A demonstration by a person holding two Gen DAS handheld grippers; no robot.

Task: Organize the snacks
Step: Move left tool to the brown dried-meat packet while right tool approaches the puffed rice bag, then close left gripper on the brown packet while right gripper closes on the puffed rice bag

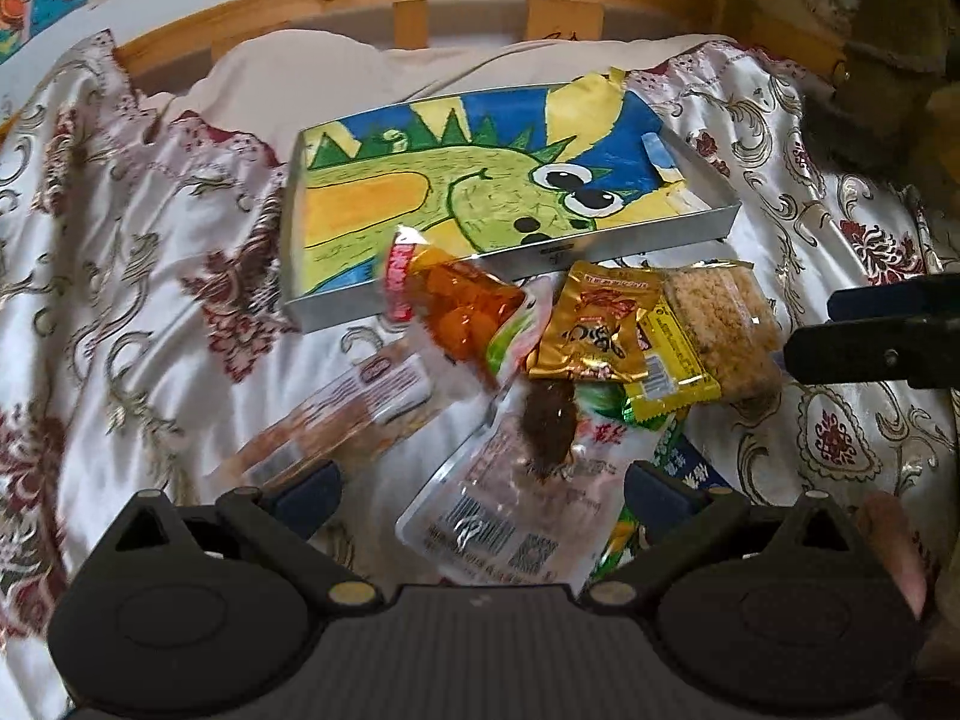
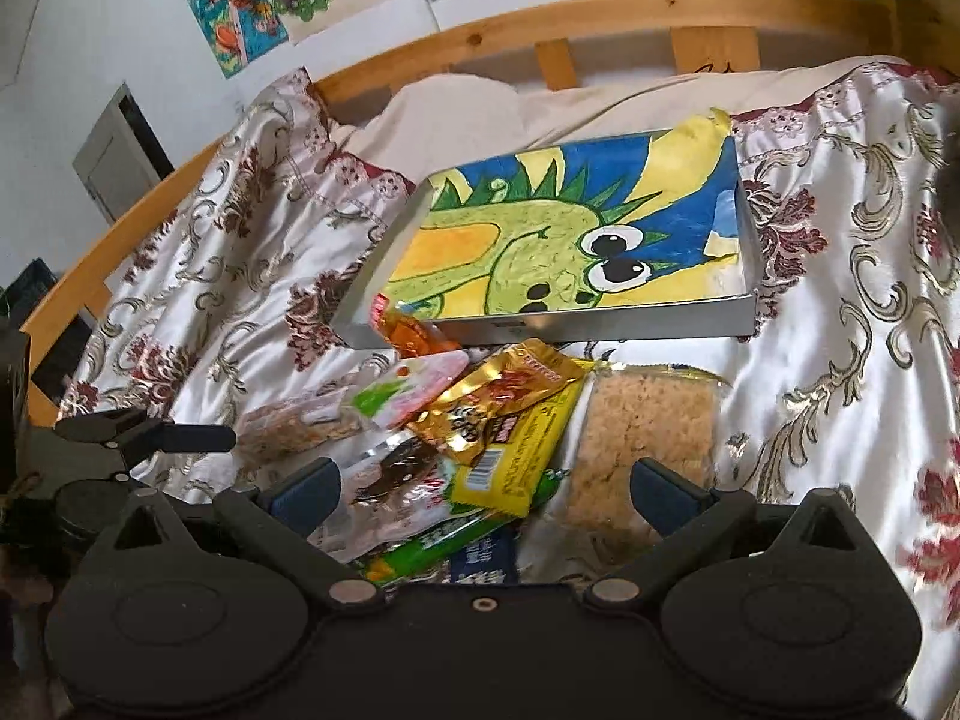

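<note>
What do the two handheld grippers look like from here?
Both the left gripper and right gripper are matte black plastic, with ribbed bodies, round pivot housings, brass-coloured pins and dark blue finger pads. No cables or sleeves show.

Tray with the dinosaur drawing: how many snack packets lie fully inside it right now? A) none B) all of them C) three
A: the tray shows only the drawing on its floor; the snack pile lies on the bedspread in front, with just the orange packet overlapping its near rim.
</note>
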